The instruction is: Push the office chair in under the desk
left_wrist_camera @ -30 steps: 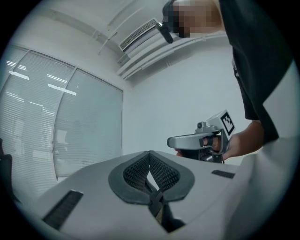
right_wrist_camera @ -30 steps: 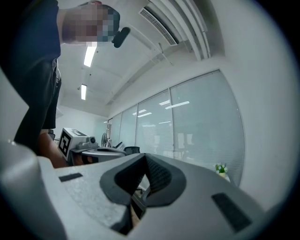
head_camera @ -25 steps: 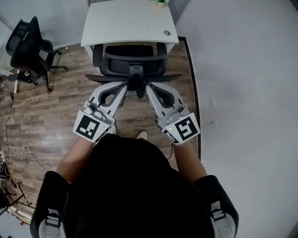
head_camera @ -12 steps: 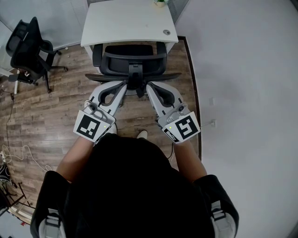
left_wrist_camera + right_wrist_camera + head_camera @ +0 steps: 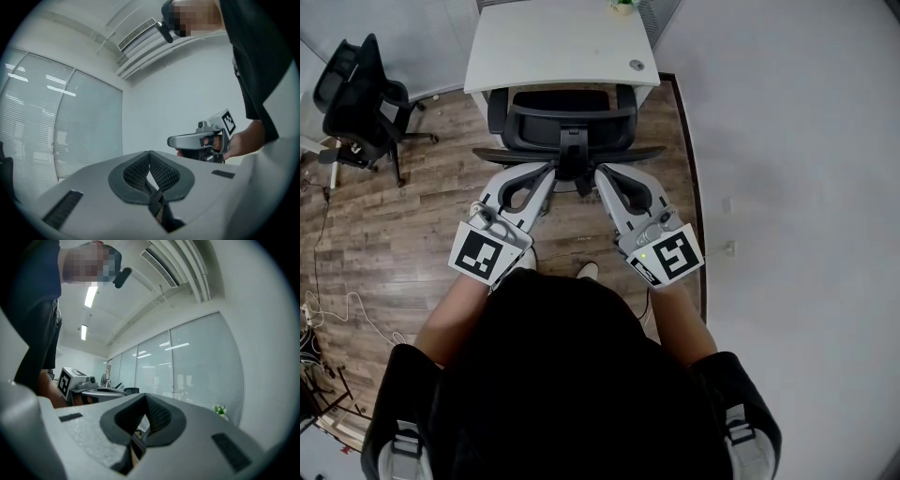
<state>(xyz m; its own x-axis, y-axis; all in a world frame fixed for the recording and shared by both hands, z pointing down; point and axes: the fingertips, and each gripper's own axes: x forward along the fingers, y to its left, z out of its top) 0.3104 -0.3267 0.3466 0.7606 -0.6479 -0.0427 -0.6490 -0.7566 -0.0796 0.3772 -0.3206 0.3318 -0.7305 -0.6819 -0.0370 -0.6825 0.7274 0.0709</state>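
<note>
While office chair (image 5: pixel 567 122) sits at desk (image 5: pixel 558 42), another chair (image 5: pixel 356 98) stands well apart.

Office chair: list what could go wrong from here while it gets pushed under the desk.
The shut left gripper and right gripper appear to press close together at the office chair's back, so it may swivel off line, or the tips may slip off. The armrests sit right at the desk's front edge and could catch on it.

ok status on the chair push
left tongs shut, right tongs shut, both empty at the backrest. office chair partly under desk. path looks clear.
</note>
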